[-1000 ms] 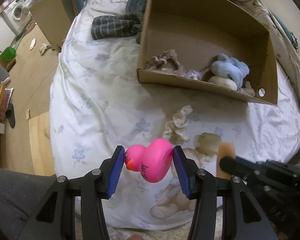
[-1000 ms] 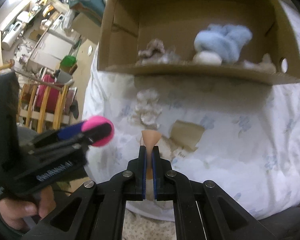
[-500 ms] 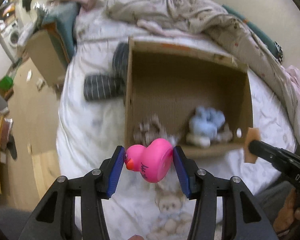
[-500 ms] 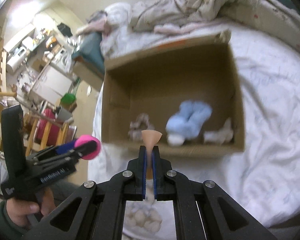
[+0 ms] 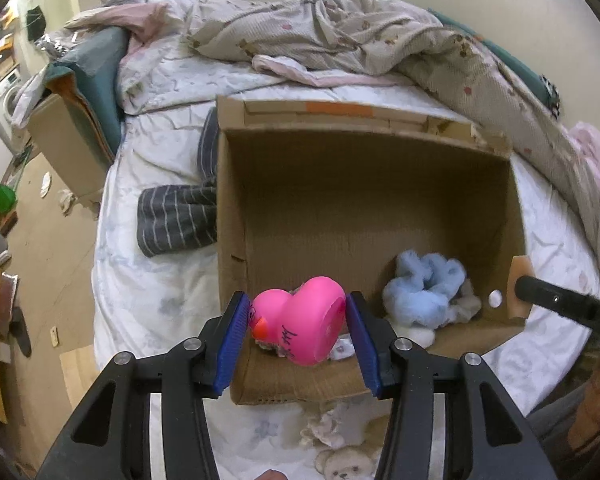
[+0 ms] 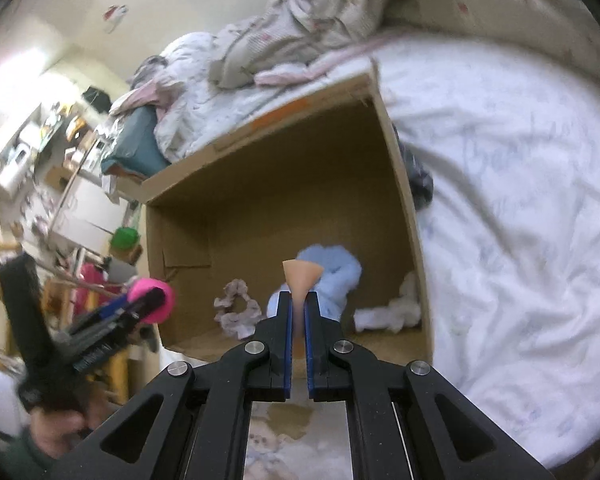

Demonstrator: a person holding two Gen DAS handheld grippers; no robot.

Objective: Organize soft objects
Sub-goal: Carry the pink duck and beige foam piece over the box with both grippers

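1. Blue pads of the left gripper (image 5: 298, 334) are clamped on a pink rubber duck (image 5: 300, 326), one pad against each flank; its orange beak points left and black handwriting runs across its side.
2. Narrow jaws of the right gripper (image 6: 296, 320) pinch a flat peach-coloured piece (image 6: 302, 276) that fans out above the pad tips; what the piece is cannot be told.
3. Duck and left gripper hang over the near wall of an open cardboard box (image 5: 380, 208), at its near left corner. From the left wrist view the right gripper holds the peach piece just at the box's right wall.
4. Near-wall contents of the box: a fluffy light-blue soft item (image 5: 424, 288), a white bundle (image 6: 392, 312) in the right corner, and a pale floral scrunchie (image 6: 238, 312) toward the left.
5. Bedsheet (image 5: 152, 296), white with faint flowers, carries the box; a teddy-bear print shows on it under the left gripper.
6. Dark striped fabric (image 5: 176, 220) lies on the sheet touching the box's left wall.
7. Rumpled beige blanket (image 5: 340, 32) is heaped beyond the box, toward the wall.
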